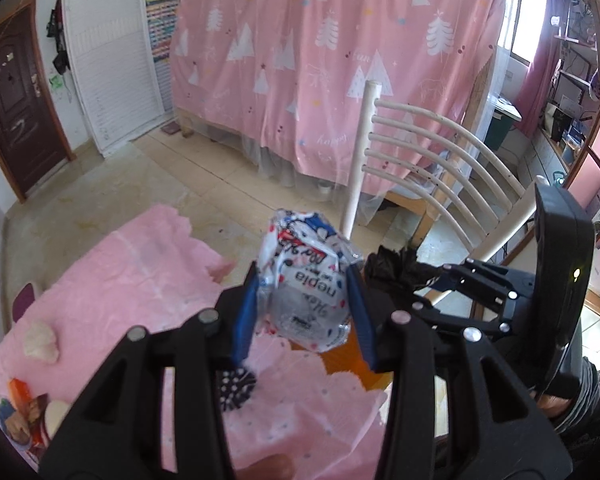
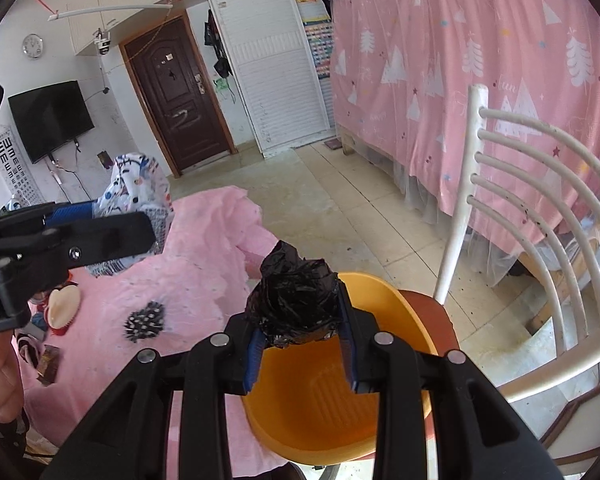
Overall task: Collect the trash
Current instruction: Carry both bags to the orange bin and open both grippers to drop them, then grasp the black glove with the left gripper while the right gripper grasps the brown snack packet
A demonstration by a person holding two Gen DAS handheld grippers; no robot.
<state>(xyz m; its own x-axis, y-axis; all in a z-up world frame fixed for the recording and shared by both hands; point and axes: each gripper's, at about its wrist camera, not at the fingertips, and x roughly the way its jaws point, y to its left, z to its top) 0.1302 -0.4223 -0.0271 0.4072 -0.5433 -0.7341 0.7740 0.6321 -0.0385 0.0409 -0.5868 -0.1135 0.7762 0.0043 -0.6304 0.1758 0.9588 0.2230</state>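
My left gripper (image 1: 305,280) is shut on a crumpled white tissue wrapper (image 1: 306,280) with blue and red print, held above the pink table cover (image 1: 140,280). The wrapper also shows in the right wrist view (image 2: 136,188). My right gripper (image 2: 300,308) is shut on a crumpled black plastic bag (image 2: 296,300), held over the orange bin (image 2: 320,408) beside the table. The black bag shows in the left wrist view (image 1: 396,266) just right of the wrapper. A black-and-white dotted scrap (image 2: 146,320) lies on the cover.
A white slatted chair (image 2: 540,208) stands right of the bin. A pink curtained bed (image 2: 480,60) fills the back. A white tissue wad (image 1: 40,340) and snack wrappers (image 1: 20,412) lie at the cover's left. A red heart-shaped box (image 2: 62,312) sits there too.
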